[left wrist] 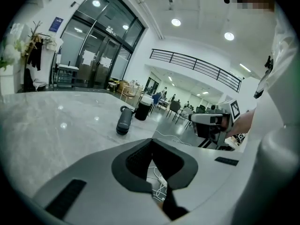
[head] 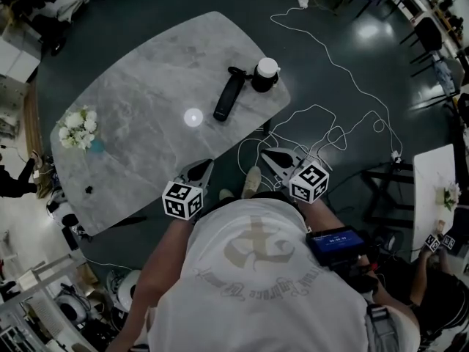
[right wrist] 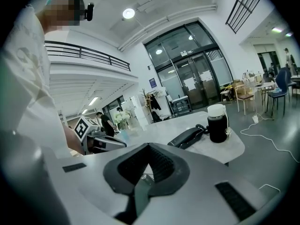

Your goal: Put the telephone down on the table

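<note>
The black telephone handset lies flat on the grey marble table, toward its right end, beside a dark jar with a white lid. Neither gripper touches it. My left gripper hovers at the table's near edge, shut and empty. To its right, off the table and over the floor, my right gripper is also shut and empty. In the left gripper view the handset and jar lie well ahead of the closed jaws. The right gripper view shows the handset beyond its jaws.
A bunch of white flowers sits at the table's left end. White cables loop over the dark floor to the right of the table. A second pale table stands at the far right, with black chairs behind it.
</note>
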`<state>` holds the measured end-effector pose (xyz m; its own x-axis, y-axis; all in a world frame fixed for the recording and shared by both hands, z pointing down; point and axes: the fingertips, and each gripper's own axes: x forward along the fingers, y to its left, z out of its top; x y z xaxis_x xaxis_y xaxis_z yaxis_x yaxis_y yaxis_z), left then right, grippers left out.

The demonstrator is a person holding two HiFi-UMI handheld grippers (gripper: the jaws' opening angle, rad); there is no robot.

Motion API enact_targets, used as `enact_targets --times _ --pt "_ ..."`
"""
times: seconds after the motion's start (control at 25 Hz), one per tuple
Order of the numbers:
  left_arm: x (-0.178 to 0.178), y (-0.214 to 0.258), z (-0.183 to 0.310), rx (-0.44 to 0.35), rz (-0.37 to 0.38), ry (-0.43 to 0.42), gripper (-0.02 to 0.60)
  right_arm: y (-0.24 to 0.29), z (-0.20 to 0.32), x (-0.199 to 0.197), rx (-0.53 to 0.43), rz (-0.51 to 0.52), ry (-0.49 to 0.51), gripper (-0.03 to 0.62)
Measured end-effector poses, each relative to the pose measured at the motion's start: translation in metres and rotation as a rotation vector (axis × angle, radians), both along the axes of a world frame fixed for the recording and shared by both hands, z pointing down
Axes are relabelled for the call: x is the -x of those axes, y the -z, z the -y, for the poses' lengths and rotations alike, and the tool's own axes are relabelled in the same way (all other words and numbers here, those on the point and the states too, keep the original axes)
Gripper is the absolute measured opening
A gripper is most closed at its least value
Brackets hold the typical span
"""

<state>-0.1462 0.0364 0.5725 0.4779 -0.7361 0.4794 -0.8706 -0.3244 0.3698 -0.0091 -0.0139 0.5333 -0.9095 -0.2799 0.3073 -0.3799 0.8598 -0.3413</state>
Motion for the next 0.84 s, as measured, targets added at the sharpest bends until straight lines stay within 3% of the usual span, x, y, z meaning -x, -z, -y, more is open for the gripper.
enact_targets --times 0.84 --pt "0.003 -0.001 -0.035 -0.008 -0.016 0.019 0.012 -0.002 -0.041 0.0 -0.007 -0.027 -0.019 0.015"
